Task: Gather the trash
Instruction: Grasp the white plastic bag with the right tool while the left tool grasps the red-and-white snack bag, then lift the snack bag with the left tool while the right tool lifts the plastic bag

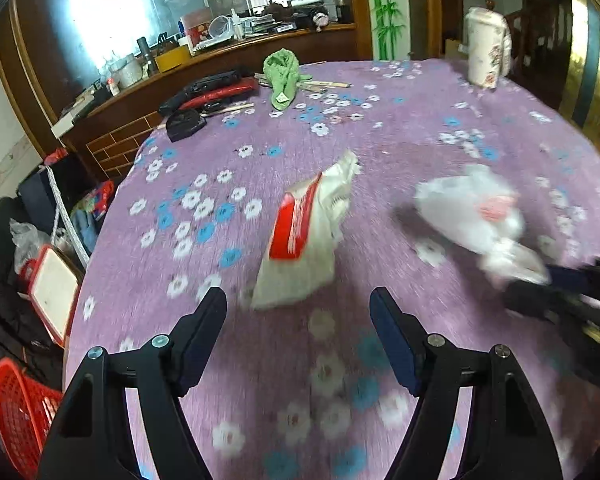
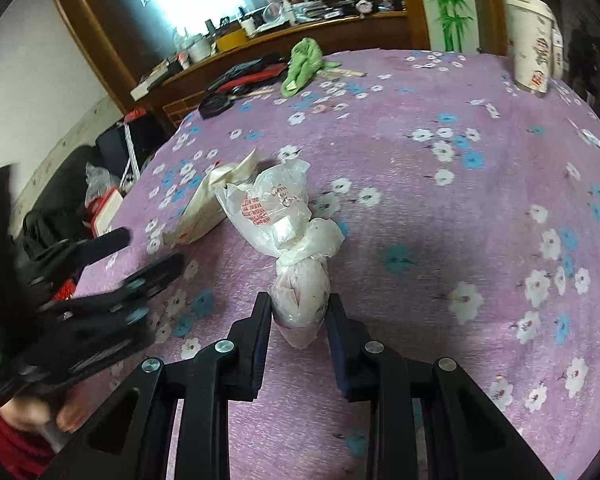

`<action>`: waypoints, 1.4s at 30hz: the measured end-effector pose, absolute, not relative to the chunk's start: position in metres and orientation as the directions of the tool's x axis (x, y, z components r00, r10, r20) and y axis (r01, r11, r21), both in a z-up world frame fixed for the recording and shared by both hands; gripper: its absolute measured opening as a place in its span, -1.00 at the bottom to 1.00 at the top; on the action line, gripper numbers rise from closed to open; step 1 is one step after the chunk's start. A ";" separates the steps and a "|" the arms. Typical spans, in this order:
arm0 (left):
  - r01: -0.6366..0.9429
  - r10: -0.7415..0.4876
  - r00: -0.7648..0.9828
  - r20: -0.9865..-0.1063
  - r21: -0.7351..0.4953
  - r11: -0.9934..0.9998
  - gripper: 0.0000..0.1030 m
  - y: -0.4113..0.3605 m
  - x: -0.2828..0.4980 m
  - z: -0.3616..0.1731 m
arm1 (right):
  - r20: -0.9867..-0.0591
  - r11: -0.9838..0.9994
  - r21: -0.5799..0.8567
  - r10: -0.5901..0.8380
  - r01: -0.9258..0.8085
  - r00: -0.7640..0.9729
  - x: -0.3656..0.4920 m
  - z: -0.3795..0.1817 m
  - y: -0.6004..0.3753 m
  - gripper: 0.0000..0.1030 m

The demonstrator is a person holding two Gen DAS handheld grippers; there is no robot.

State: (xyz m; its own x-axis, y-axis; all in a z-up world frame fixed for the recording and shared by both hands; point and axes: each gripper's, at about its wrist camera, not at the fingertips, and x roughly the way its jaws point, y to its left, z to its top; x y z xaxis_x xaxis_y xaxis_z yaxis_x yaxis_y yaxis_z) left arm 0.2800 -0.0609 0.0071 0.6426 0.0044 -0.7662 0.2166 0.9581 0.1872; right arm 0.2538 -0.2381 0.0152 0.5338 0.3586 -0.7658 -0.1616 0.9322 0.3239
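A knotted white plastic bag [image 2: 284, 232] lies on the purple flowered tablecloth [image 2: 420, 208]. My right gripper [image 2: 300, 308] is shut on the bag's tied lower end, with a pad pressing each side. The same bag [image 1: 472, 208] shows blurred at the right of the left wrist view, with the right gripper [image 1: 540, 292] at its near end. A crumpled red-and-white paper wrapper [image 1: 304, 236] lies just beyond my left gripper [image 1: 298, 308], which stands open with nothing between its fingers. In the right wrist view the wrapper [image 2: 208, 204] sits left of the bag and the left gripper [image 2: 148, 252] is near it.
A green cloth [image 1: 284, 76], black and red cases [image 1: 216, 88] and a black pouch [image 1: 184, 124] lie at the table's far left. A tall flowered paper cup [image 1: 486, 48] stands at the far right. A red basket [image 1: 20, 412] and clutter sit on the floor left of the table.
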 end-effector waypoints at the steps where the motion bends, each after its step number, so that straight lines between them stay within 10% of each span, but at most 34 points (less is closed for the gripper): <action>1: 0.197 0.026 0.650 -0.760 0.202 0.959 0.41 -0.063 0.286 0.004 | -0.764 0.932 0.327 0.360 -0.159 0.536 0.254 0.014 -0.239 -0.42; 4: 0.161 0.027 0.646 -0.763 0.170 0.972 0.35 -0.063 0.304 -0.001 | -0.757 0.925 0.340 0.376 -0.169 0.534 0.254 0.010 -0.239 -0.42; 8: 0.137 0.021 0.616 -0.787 0.133 0.982 -0.23 -0.059 0.323 -0.011 | -0.755 0.922 0.339 0.387 -0.190 0.530 0.254 0.007 -0.236 -0.42; 14: 0.100 -0.022 0.634 -0.773 0.054 0.993 -0.40 -0.047 0.325 -0.013 | -0.748 0.928 0.306 0.373 -0.213 0.549 0.253 0.009 -0.234 -0.42; 42: 0.078 -0.021 0.834 -0.552 0.080 0.994 -0.43 -0.037 0.244 0.025 | -0.721 0.982 -0.021 0.117 -0.190 0.683 0.237 0.021 -0.213 -0.43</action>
